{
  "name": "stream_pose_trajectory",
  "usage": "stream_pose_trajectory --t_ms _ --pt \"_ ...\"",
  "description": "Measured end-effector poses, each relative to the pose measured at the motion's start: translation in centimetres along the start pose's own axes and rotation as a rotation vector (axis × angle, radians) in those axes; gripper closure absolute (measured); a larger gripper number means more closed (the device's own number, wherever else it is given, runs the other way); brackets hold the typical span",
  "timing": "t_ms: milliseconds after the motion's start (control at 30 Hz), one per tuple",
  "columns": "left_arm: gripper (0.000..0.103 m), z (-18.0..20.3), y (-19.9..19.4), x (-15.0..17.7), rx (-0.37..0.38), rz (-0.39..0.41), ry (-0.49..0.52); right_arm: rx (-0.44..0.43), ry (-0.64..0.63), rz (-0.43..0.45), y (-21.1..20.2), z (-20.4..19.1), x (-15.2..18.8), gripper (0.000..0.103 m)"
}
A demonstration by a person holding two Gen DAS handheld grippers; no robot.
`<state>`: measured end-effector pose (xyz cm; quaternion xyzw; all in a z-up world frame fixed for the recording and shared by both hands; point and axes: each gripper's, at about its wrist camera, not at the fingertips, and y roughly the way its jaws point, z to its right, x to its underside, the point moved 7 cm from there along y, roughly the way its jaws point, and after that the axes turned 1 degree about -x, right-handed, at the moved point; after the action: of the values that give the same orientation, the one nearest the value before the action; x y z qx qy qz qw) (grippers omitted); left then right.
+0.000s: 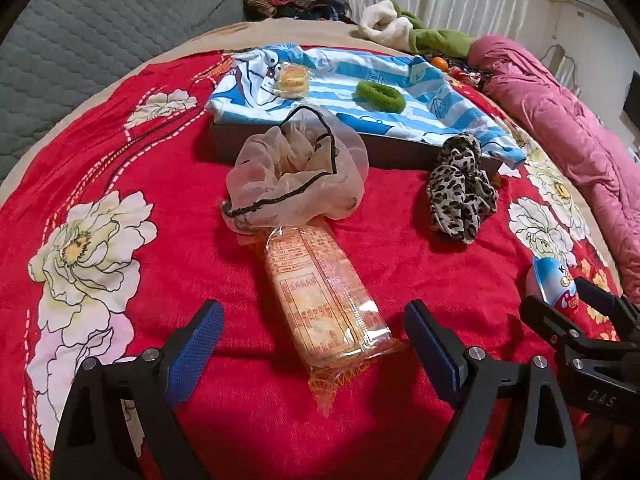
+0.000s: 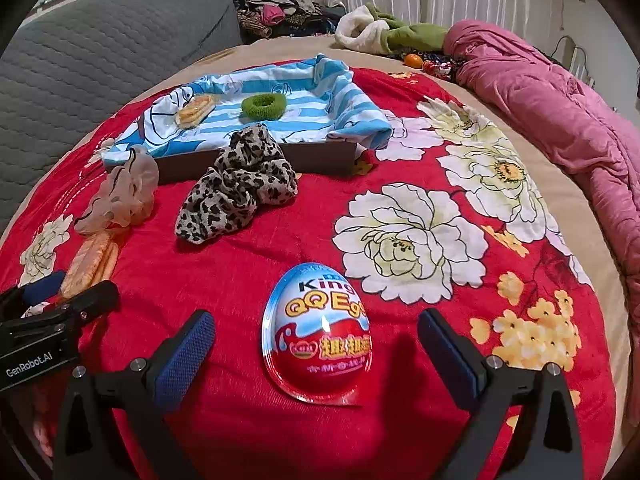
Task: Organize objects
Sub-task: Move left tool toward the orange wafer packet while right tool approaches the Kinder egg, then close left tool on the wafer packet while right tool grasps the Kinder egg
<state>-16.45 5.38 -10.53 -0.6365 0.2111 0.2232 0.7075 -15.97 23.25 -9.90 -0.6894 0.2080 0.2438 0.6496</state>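
Note:
My left gripper is open, its jaws either side of the near end of an orange cracker packet lying on the red blanket. A sheer beige scrunchie lies at the packet's far end and a leopard scrunchie to the right. My right gripper is open around a red and blue egg-shaped toy pack. Behind stands a brown box lined with blue striped cloth, holding a green scrunchie and a small snack pack.
The red flowered blanket covers a bed. A grey quilted cushion lies at left, a pink duvet at right, and a pile of clothes at the back.

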Motion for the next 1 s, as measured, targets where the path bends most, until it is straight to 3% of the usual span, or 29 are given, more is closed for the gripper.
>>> stream_pose_trajectory --t_ms 233,333,533,667,767,800,1000 --pt "0.011 -0.4 0.3 0.0 0.019 -0.008 -0.015 -0.020 0.015 0.004 0.4 -0.2 -0.4 0.002" --pt "0.011 -0.6 0.4 0.0 0.014 -0.011 -0.013 -0.032 0.021 0.000 0.5 -0.4 -0.6 0.012" --pt "0.013 -0.6 0.3 0.1 0.027 -0.013 0.003 -0.043 0.016 -0.025 1.2 -1.0 -0.1 0.023" --pt "0.030 -0.7 0.3 0.2 0.045 -0.019 0.012 -0.040 0.031 -0.026 1.3 -0.7 0.1 0.027" --pt "0.037 -0.8 0.2 0.3 0.051 -0.021 0.009 -0.036 0.043 -0.026 1.2 -0.4 0.0 0.034" --pt "0.047 -0.7 0.1 0.3 0.059 -0.023 0.008 -0.035 0.045 -0.027 1.2 -0.3 0.0 0.035" --pt "0.062 -0.9 -0.4 0.4 0.094 -0.016 -0.013 -0.033 0.054 -0.039 1.4 0.0 0.3 0.051"
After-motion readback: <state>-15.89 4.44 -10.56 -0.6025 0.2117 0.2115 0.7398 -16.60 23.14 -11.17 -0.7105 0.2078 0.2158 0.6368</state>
